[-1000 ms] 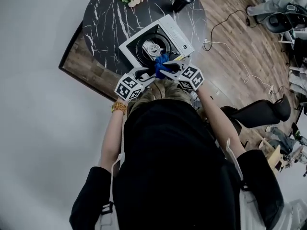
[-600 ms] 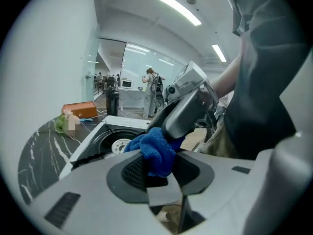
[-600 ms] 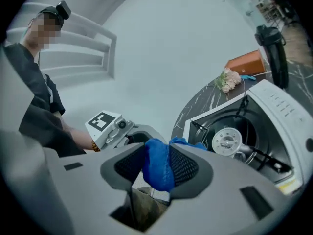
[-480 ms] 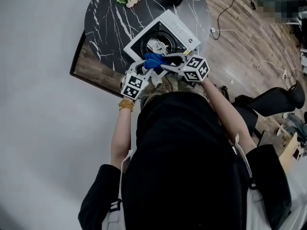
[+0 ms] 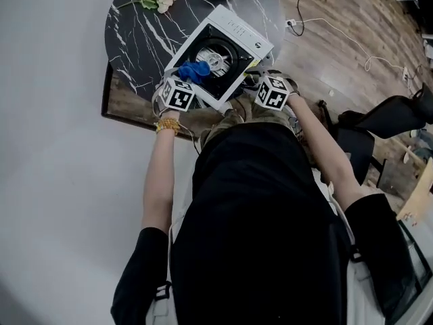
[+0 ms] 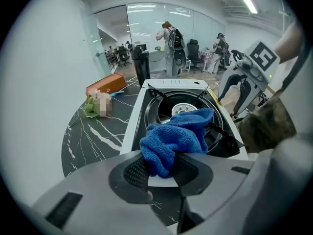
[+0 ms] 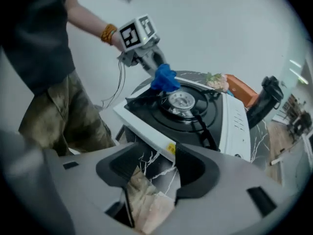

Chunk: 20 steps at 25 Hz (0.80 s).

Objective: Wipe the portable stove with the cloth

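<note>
Here, the left gripper [image 6: 161,173], jaws just closed on the blue cloth [image 6: 178,136], holds it over the portable stove's [image 6: 133,126] near left side to wipe, while the right gripper [image 7: 155,168], jaws just opened with nothing between them, hovers by the stove's near right corner.

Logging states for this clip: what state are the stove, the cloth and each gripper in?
Portable stove: flat on the table, no flame visible.
Blue cloth: bunched, over the stove top.
Left gripper: shut on the cloth, jaws just closed further.
Right gripper: open, nothing between its jaws, which just opened wider.
</note>
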Motion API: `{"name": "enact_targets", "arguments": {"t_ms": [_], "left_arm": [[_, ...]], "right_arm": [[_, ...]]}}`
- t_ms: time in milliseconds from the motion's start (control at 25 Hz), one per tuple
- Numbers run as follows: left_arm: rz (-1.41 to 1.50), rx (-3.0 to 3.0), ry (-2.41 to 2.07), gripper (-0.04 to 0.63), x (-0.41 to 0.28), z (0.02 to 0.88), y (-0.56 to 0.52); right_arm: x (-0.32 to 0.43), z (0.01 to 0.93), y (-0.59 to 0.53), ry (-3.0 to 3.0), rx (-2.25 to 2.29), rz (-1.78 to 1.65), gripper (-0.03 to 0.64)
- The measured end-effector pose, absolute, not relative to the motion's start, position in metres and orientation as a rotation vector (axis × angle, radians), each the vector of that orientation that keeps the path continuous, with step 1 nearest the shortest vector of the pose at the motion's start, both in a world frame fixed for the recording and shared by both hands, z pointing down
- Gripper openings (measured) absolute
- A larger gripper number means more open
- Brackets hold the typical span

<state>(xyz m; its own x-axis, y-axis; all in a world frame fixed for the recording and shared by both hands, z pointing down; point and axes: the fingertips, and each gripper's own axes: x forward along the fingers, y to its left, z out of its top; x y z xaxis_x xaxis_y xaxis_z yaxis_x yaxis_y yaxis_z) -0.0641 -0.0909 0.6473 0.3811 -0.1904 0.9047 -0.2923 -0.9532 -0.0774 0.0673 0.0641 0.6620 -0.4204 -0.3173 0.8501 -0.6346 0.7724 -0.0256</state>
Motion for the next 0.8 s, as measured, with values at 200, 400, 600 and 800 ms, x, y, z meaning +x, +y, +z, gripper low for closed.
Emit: {"name": "enact_targets", "arguments": {"t_ms": [200,400,600,800], "left_arm": [[1.759,2.484,-0.368,0.097,-0.063,0.651,-0.087],[1.835,2.509,-0.194,0.091,-0.041,0.655,-0.056],[1.808,2.521,-0.163,0.087,-0.037,0.652,-0.045],[1.713,2.501,0.006,0.089,-0.030,0.655,-0.005]], "right_arm": [[0.063,0.674,0.062,-1.989,0.695,0.319,0.215],[0.068,0.672,0.060,-1.994,0.718,0.353,0.182],[0.067,0.670,0.059,-1.998,0.697,0.355,0.176],[0.068,0.671,0.059,-1.987,0.680,0.352,0.172]]}}
